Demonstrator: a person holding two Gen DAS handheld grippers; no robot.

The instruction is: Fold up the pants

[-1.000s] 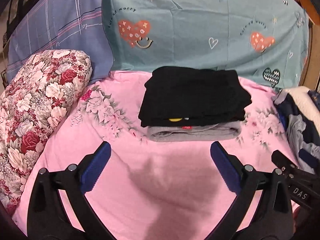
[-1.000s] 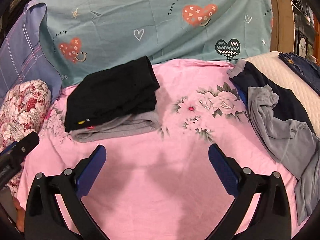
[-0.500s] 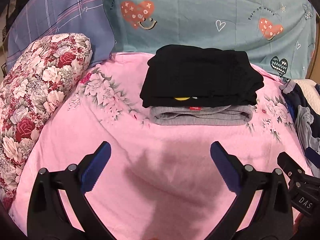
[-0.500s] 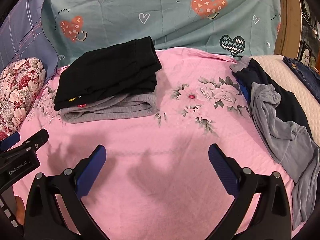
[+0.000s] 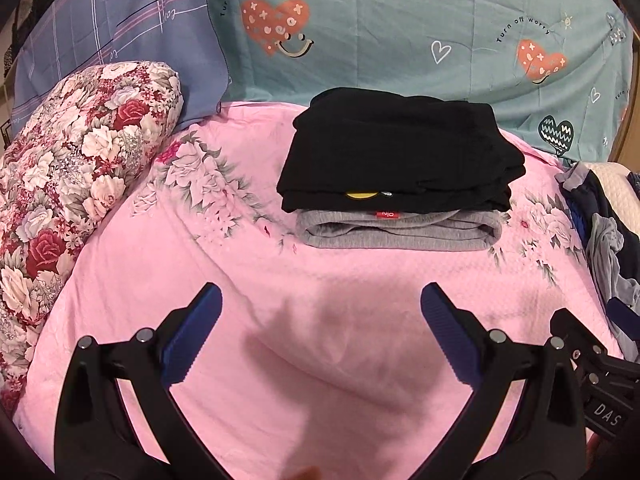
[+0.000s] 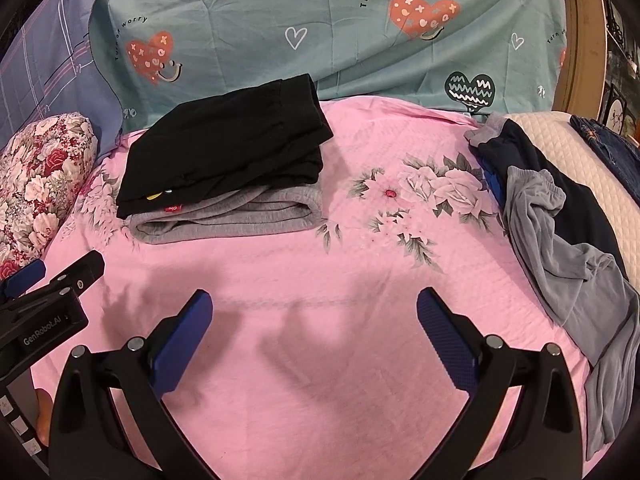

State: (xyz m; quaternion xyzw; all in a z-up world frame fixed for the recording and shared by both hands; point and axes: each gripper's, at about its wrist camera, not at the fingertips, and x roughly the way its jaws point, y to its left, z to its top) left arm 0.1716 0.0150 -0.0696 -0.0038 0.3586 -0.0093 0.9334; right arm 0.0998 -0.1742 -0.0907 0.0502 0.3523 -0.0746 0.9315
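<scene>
Folded black pants lie on top of folded grey pants at the far side of the pink floral bedsheet. A loose heap of grey and dark navy pants lies unfolded at the bed's right edge. My left gripper is open over bare sheet, well short of the stack. My right gripper is open too, empty, between the stack and the heap. The left gripper's body shows at the right wrist view's left edge.
A red floral bolster lies along the left. Teal heart-print pillow and a blue plaid pillow stand behind the stack. A white quilted cover and blue denim are at far right.
Both grippers have tilted and shifted, so the folded stack now sits lower and nearer in both views. Both stay open and empty. The clothes have not moved.
</scene>
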